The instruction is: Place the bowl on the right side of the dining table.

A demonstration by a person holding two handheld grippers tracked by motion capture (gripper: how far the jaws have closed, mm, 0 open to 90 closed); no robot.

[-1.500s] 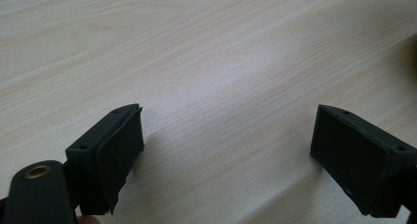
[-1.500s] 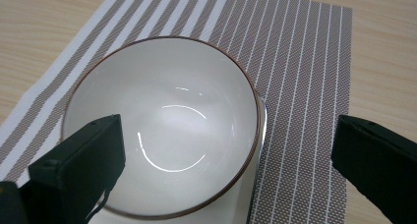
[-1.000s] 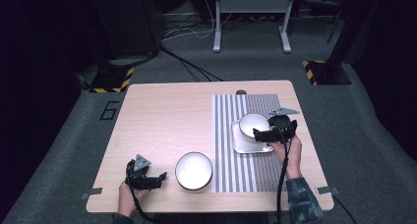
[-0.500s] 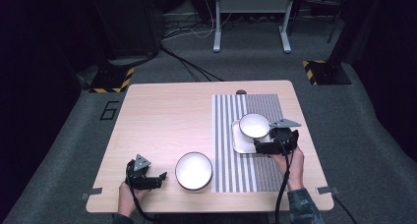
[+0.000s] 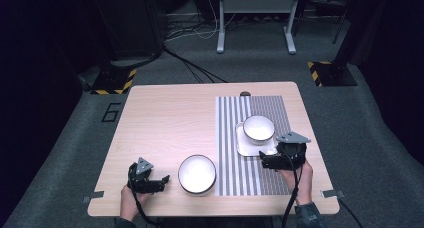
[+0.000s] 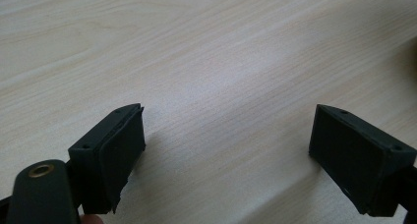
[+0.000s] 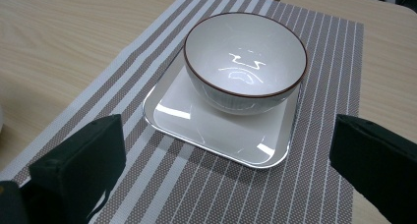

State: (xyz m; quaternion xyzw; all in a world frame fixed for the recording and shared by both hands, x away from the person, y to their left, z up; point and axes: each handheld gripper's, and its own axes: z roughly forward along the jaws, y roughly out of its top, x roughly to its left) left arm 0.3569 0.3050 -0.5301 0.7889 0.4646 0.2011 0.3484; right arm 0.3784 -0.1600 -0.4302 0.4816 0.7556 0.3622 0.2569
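Right gripper (image 5: 267,160) hovers open beside the square plate (image 7: 216,130) | white bowl (image 7: 245,62) sits on that plate, on the striped mat (image 5: 250,178) | left gripper (image 5: 159,182) rests open on the table (image 5: 165,118), near a second bowl (image 5: 197,174).

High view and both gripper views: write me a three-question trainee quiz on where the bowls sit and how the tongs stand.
1. True or false: the bowl on the square plate lies tipped on its side.
2. On what does the square plate rest? A) bare wood B) the striped mat C) the other bowl
3. Fill in: the second bowl stands on the table between the left tongs and the ____.

Key
1. False: the plated bowl stands upright, mouth up.
2. B.
3. Striped mat. Both the left tongs and the right tongs are open, nothing between their jaws.
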